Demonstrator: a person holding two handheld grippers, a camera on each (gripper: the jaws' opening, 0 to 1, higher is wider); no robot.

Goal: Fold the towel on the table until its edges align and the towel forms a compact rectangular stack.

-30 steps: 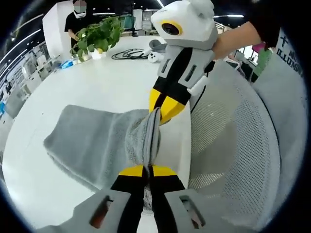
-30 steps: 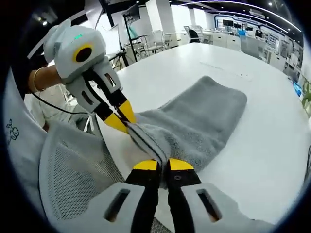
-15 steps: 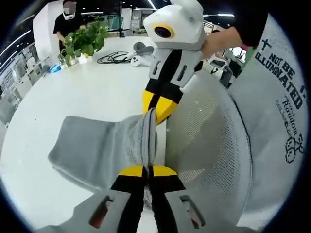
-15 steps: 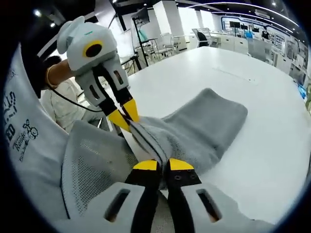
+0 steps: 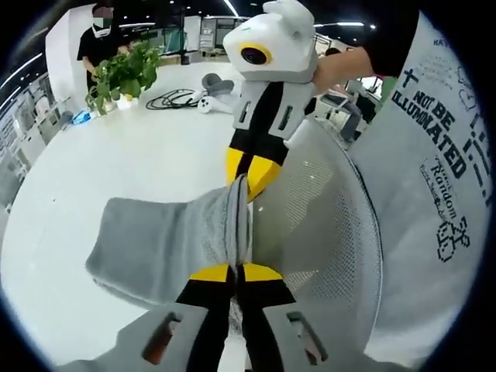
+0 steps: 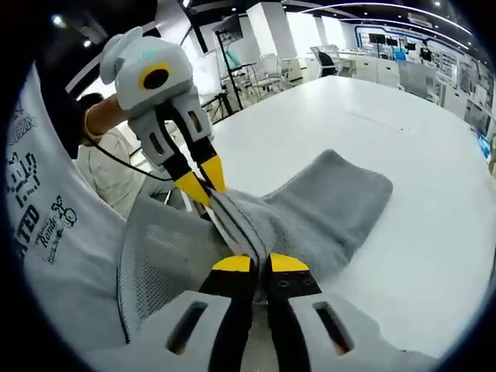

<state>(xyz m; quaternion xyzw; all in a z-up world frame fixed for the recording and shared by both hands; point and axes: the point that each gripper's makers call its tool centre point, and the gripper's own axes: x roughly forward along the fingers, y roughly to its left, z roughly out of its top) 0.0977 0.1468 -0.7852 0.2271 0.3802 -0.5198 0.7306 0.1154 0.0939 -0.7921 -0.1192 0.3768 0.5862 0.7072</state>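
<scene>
The left gripper (image 5: 235, 273) is pinching one end of the gray towel's (image 5: 159, 244) near edge, its jaws closed tight on the cloth. The right gripper (image 6: 260, 264) is gripping the other end the same way, jaws closed on the fabric. The edge is stretching between the two grippers above a white mesh chair back (image 5: 325, 232), while the rest of the towel is lying on the white tabletop (image 5: 108, 167). A potted plant (image 5: 116, 74) is standing far behind.

Both grippers are closed: left gripper (image 5: 235, 271) and right gripper (image 6: 260, 263) face each other, each pinching towel (image 5: 155, 244).
</scene>
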